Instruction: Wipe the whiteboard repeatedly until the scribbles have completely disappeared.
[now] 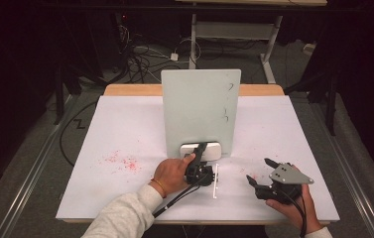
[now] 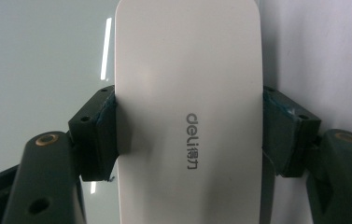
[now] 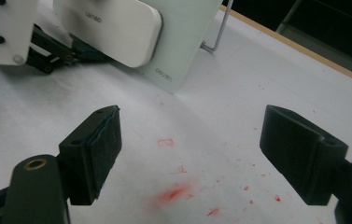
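The left gripper (image 2: 190,135) clamps the white eraser (image 2: 187,93) between its pads, against the upright board (image 1: 200,111); the right gripper (image 3: 190,158) hovers wide, empty, over the bench (image 3: 201,121) beside it.

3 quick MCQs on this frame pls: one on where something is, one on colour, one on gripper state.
1. Where is the white eraser?
A. against the foot of the upright board
B. at the table's far left corner
C. on the floor

2. What colour are the smears on the table sheet?
A. blue
B. red
C. green

3. How are the right tongs?
A. shut on the eraser
B. shut on nothing
C. open over the sheet

Answers:
1 A: in the high view it sits at the base of the board, clamped by the left tongs.
2 B: red specks.
3 C: jaws wide apart, nothing between.
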